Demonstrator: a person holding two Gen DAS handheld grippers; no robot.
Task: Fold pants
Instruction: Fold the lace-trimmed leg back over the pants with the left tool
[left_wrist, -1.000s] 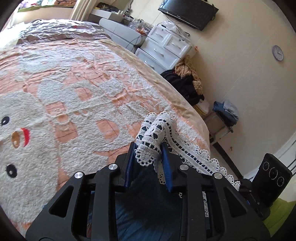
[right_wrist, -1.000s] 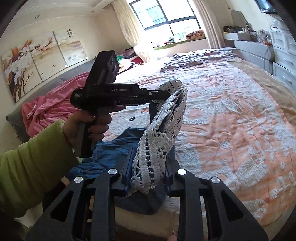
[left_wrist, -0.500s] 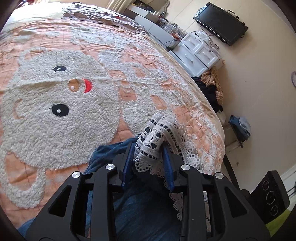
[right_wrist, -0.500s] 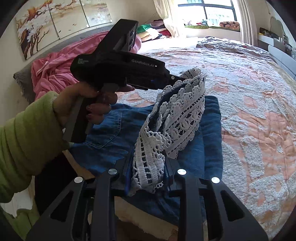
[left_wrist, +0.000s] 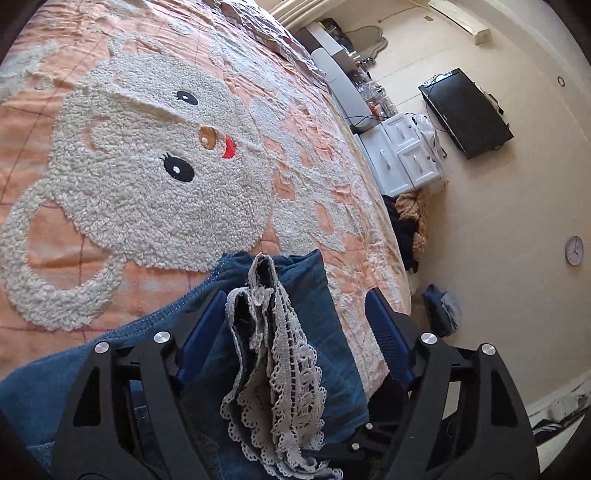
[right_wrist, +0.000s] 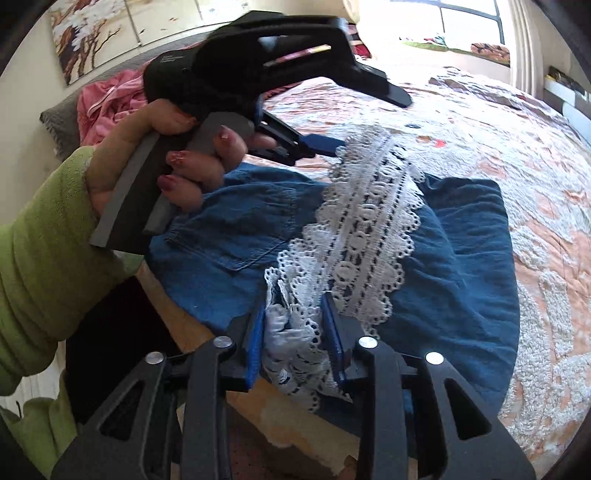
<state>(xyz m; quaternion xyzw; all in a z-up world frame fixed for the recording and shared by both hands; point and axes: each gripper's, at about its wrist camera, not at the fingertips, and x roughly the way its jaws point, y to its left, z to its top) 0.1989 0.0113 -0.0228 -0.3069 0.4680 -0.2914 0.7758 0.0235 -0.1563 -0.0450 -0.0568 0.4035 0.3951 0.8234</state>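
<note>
Blue denim pants (right_wrist: 450, 266) with a white lace hem (right_wrist: 365, 229) lie folded near the bed's edge. In the left wrist view the pants (left_wrist: 314, 317) lie under my left gripper (left_wrist: 295, 299), whose jaws stand wide apart around the bunched lace hem (left_wrist: 280, 350) without touching it. My right gripper (right_wrist: 293, 314) is shut on the near end of the lace hem. The left gripper also shows in the right wrist view (right_wrist: 325, 142), just above the far end of the lace.
The bed has an orange quilt (left_wrist: 155, 173) with a fluffy white bear face. A white dresser (left_wrist: 402, 155), a TV (left_wrist: 465, 110) and clothes piles (left_wrist: 410, 225) stand beyond the bed's right edge. A pink blanket (right_wrist: 107, 99) lies at the far left.
Both grippers lowered the lace hem onto the pants on the bed. My left gripper has opened and let go of the lace. My right gripper still grips it.
</note>
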